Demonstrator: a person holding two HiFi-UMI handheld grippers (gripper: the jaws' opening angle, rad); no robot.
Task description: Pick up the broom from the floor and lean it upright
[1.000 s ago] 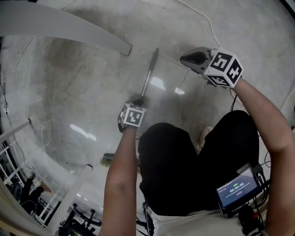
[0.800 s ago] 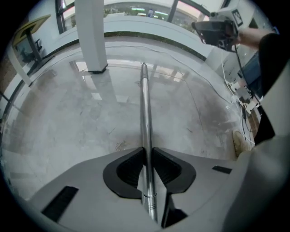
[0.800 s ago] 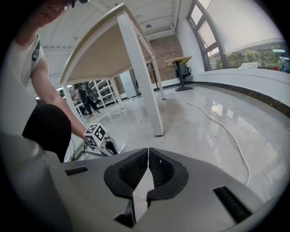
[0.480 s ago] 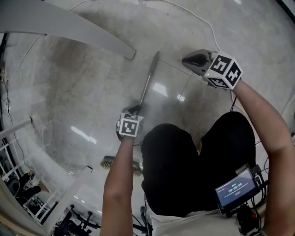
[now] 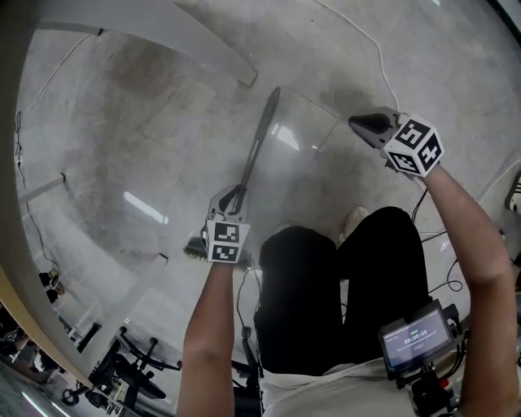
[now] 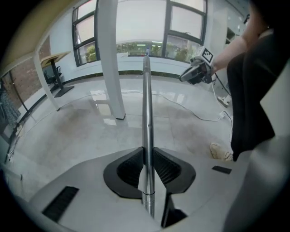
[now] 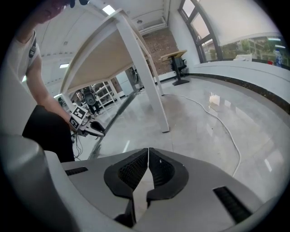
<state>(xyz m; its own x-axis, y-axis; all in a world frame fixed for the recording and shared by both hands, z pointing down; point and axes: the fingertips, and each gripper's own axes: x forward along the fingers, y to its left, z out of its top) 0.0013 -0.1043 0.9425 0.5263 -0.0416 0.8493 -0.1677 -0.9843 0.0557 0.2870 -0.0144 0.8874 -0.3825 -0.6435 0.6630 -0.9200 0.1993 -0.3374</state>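
Observation:
The broom has a long metal handle and a brush head low by the floor, partly hidden behind my left gripper. My left gripper is shut on the handle, which runs straight out between its pads and rises off the floor. Its jaws have just been closing with the handle between them. My right gripper hangs to the right of the handle's far end, apart from it. In the right gripper view its jaws stand together with nothing between them.
A white table leg stands on the polished floor beyond the handle, under a pale tabletop. A white cable trails across the floor. The person's shoe and a small screen sit below.
My left gripper has risen with the broom handle, which now slants up off the floor. The right gripper has shifted a little to the right.

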